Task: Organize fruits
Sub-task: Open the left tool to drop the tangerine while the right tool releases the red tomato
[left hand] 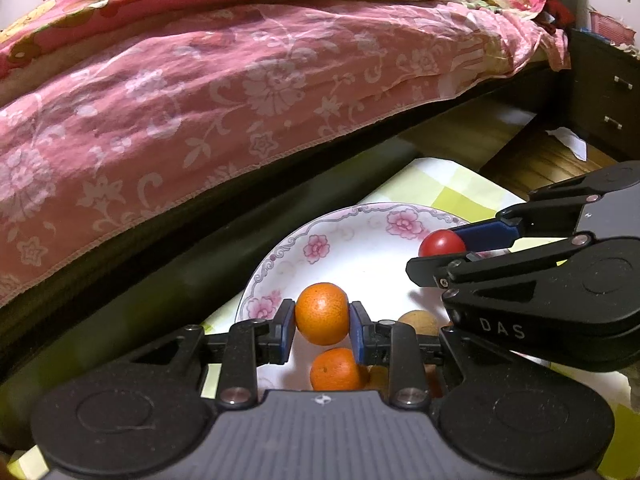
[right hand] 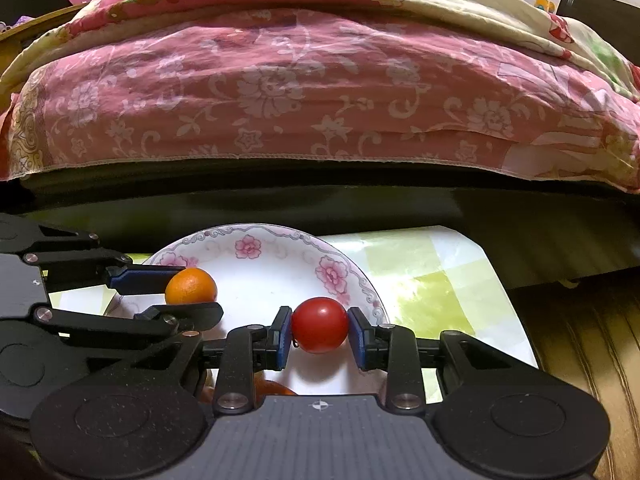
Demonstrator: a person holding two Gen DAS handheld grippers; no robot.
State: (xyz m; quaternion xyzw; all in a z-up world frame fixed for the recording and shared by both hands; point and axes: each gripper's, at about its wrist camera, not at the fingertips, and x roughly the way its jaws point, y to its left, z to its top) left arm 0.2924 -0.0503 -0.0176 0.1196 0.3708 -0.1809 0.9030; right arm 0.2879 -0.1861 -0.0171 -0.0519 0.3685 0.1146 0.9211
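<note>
Both grippers are loaded and poised over the plate (right hand: 256,276), which sits on a table covered by a yellow-green checked cloth (right hand: 432,280), just beside a bed (right hand: 280,92) with a pink floral cover.

Left gripper (left hand: 322,316): fingers clenched on an orange (left hand: 322,314), gripped across its widest part by the 2 blue pads. The fruit hangs above the plate's near portion, not resting on it. A grip at the middle suits a round, firm-skinned fruit; it should not roll out.

Right gripper (right hand: 319,331): fingers grasping a tomato (right hand: 319,325), likewise held at its middle, above the plate's right half. Its skin is smooth and glossy, so slipping or bruising under too much squeeze is the likely risk.

Already on the plate, seen from the left wrist: a 2nd orange (left hand: 334,370) directly below the held one, and a brown round fruit (left hand: 420,320) partly hidden behind the left gripper's linkage. Its kind cannot be told.

Judgement: both fruits appear to be on their way down to the plate, so the task looks well advanced, with 2 pieces placed and 2 in hand. The grippers are near each other; the held orange needs a spot clear of the fruit beneath it, or it may knock that one toward the rim.
</note>
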